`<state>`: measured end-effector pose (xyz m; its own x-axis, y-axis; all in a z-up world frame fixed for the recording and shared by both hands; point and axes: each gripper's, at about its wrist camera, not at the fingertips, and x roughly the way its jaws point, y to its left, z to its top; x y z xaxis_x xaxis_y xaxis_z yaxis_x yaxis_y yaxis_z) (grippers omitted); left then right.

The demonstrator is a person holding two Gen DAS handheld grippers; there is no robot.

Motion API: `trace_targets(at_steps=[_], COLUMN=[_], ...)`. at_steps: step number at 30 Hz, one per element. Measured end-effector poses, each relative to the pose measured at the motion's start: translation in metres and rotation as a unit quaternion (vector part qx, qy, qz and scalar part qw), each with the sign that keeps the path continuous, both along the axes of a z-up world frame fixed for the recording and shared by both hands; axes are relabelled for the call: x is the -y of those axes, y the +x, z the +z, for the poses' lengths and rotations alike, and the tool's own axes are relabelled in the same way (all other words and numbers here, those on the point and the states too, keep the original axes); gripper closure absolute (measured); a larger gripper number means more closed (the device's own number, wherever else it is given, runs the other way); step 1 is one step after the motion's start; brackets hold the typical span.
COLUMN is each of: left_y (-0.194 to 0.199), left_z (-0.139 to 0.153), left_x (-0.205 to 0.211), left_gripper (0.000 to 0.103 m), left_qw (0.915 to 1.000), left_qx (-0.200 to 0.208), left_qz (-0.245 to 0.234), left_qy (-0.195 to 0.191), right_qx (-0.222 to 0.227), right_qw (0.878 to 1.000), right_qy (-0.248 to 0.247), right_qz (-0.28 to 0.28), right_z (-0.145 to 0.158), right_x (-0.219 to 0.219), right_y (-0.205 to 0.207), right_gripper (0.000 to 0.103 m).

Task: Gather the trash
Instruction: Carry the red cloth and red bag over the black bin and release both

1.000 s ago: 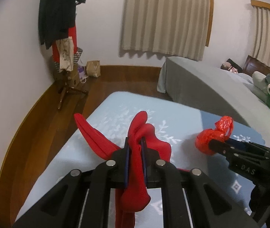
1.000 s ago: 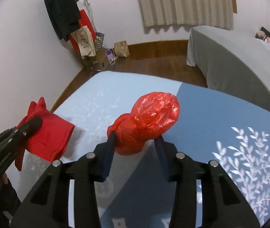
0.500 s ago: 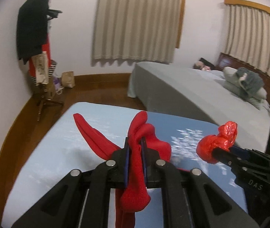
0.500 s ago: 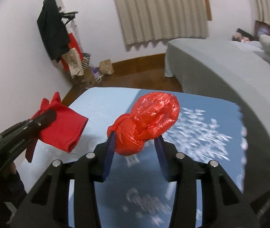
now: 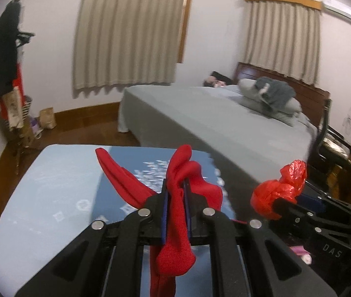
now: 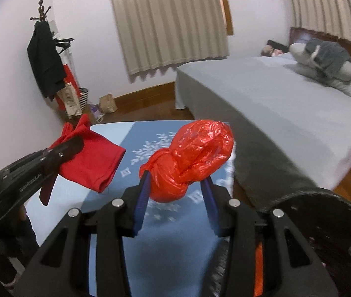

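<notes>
Left gripper [image 5: 175, 185] pinches red cloth [image 5: 190, 183] (lower end cut off); right gripper [image 6: 176, 184] clamps red bag [image 6: 192, 156].

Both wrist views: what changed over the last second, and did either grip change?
Both views swung from the wall and coat rack toward the grey bed; a dark bin rim now shows at lower right in the right view. No grips changed: the left gripper is still shut on the red cloth, the right gripper still on the red bag.
</notes>
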<state>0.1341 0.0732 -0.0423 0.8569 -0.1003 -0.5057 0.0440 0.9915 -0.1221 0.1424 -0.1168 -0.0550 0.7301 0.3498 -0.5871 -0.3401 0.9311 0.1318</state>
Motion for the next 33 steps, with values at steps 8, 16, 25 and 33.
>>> trace_targets(at_steps=[8, 16, 25, 33], left_y=[-0.027, -0.045, -0.058, -0.062], left_z=[0.016, 0.027, 0.034, 0.033], left_x=[0.065, 0.115, 0.156, 0.192], left_gripper=[0.092, 0.092, 0.092, 0.092], left_qw=[0.9975, 0.9921, 0.9852, 0.9761], left_qx=[0.012, 0.024, 0.030, 0.031], left_qz=[-0.069, -0.123, -0.168, -0.214], left_qy=[0.004, 0.012, 0.015, 0.016], right_qx=[0.021, 0.032, 0.040, 0.036], right_qw=[0.999, 0.994, 0.989, 0.983], right_qy=[-0.008, -0.004, -0.004, -0.008], right_qz=[-0.048, -0.101, -0.142, -0.181], right_z=[0.019, 0.025, 0.027, 0.023], right_x=[0.054, 0.113, 0.152, 0.182], right_y=[-0.046, -0.082, -0.111, -0.131], right_gripper=[0.063, 0.063, 0.062, 0.062])
